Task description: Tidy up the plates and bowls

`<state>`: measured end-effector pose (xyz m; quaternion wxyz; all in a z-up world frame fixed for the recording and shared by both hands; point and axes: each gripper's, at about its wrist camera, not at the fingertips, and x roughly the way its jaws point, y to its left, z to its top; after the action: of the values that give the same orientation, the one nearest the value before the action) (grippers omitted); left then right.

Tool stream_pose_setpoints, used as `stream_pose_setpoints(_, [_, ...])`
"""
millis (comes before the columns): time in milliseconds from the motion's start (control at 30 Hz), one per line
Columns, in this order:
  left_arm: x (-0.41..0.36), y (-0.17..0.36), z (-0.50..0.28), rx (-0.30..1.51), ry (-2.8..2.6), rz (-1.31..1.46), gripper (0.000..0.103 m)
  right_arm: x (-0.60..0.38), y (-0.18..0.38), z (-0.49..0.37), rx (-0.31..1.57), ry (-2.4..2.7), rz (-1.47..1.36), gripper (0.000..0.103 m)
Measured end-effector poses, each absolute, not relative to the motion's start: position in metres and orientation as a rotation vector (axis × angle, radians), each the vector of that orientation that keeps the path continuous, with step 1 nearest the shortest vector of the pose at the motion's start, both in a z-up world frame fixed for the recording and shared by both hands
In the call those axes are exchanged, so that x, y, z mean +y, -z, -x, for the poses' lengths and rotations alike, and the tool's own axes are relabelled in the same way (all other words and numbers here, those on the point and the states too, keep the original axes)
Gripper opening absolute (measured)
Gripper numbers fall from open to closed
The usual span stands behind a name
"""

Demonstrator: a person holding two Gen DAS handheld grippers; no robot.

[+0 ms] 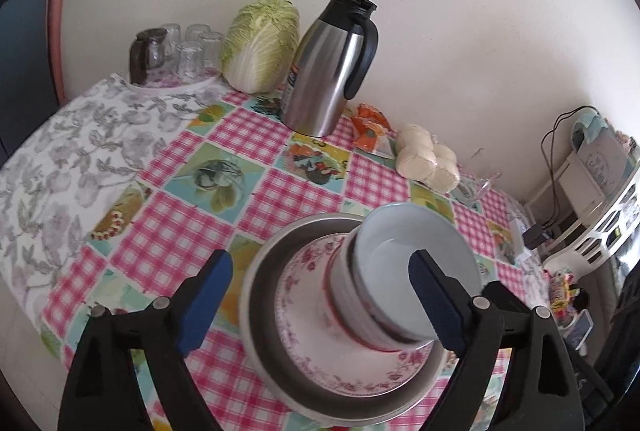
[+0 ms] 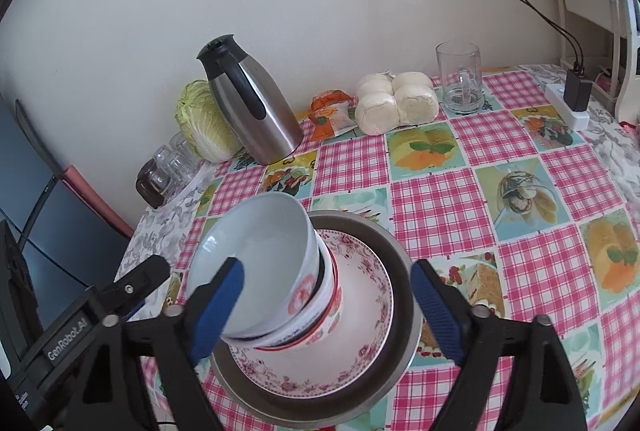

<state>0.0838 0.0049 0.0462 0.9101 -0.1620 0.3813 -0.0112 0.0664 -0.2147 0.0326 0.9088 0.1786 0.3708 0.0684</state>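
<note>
**Jaws released either side of the stacked crockery**

Jaws of the left gripper [image 1: 320, 295] stand wide apart, nothing pressed between the blue pads; its right pad shows in front of the top bowl's rim, but contact cannot be told. Jaws of the right gripper [image 2: 328, 305] likewise stand wide, the left pad overlapping the same bowl's rim in that view, contact again unclear.

Landmark: metal basin [image 1: 260, 279], standing on the checked cloth of the surface [image 1: 180, 231].

- Floral plate [image 1: 304, 315]: lying inside the basin.
- White bowls [image 1: 400, 263]: nested stack standing on the floral plate, leaning in both views; red markings on the lower bowls' outer walls.
- Steel jug [image 1: 324, 71]: beyond the basin, near the wall, black lid and handle.
- Cabbage [image 1: 264, 47]: just beside the jug, on its far side from the buns.
- Upturned glasses [image 1: 192, 51]: past the cabbage, on a tray.
- Orange packet [image 1: 370, 131] and bagged buns [image 1: 428, 163]: beyond the basin, against the wall.
- Glass mug [image 2: 460, 79]: just beside the buns, upright.
</note>
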Motion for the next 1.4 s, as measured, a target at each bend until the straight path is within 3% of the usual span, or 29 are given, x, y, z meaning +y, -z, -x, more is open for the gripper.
stream_pose_setpoints(67, [0.006,-0.044,-0.076,0.779,0.005,0.303,0.091,-0.217,-0.032,-0.061,0.755,-0.127,-0.358,0.103])
stream_pose_setpoints(333, [0.008,-0.028,-0.050,0.786,-0.055,0.183,0.102,-0.221,-0.023,-0.039,0.747,-0.108,-0.320,0.103])
stream_pose_setpoints(867, [-0.010,0.005,-0.026,0.942,-0.024,0.046,0.103,-0.219,0.014,-0.004,0.848,-0.056,-0.210,0.103])
stream_pose_setpoints(1400, [-0.014,0.007,-0.021,0.964,-0.021,0.015,0.103,-0.218,0.022,0.008,0.866,-0.037,-0.181,0.103])
